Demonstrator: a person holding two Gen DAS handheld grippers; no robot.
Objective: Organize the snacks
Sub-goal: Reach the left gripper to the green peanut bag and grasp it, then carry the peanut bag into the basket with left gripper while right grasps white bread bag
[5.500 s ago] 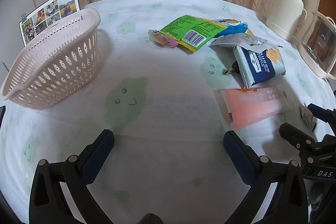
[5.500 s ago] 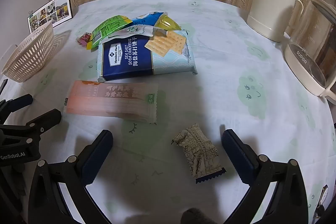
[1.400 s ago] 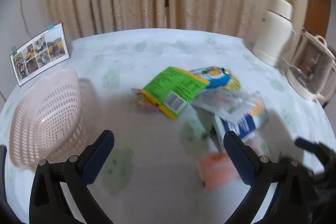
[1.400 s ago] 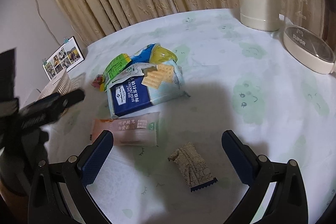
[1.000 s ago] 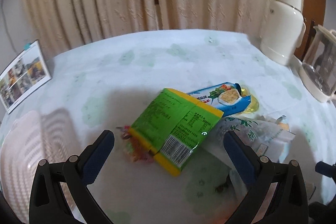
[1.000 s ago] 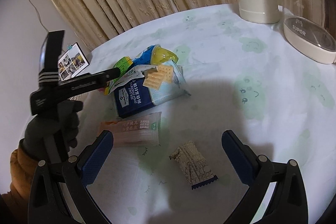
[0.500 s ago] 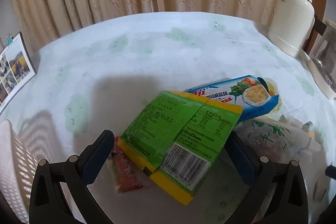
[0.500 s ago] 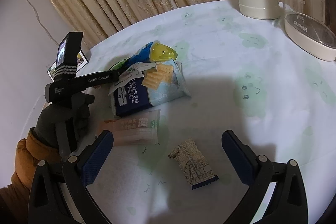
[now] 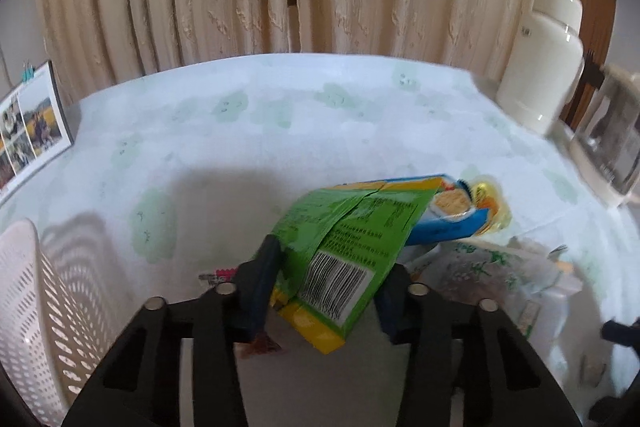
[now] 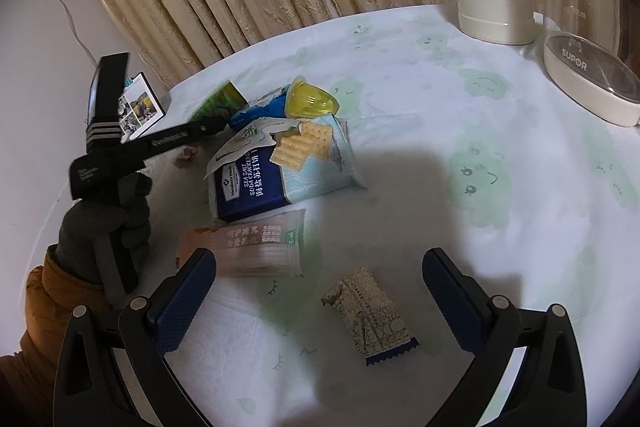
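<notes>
Gripping one green snack packet (image 9: 348, 247), barcode end nearest camera, long axis slanting up-right: left gripper (image 9: 326, 267) | right gripper (image 10: 320, 267) jaws wide, empty | one basket (image 9: 28, 311)

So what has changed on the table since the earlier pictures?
The left gripper moved forward from near the basket to the snack pile, and its jaws closed on the green packet. The right gripper stayed open above the small patterned packet; the other snacks stayed put.
</notes>
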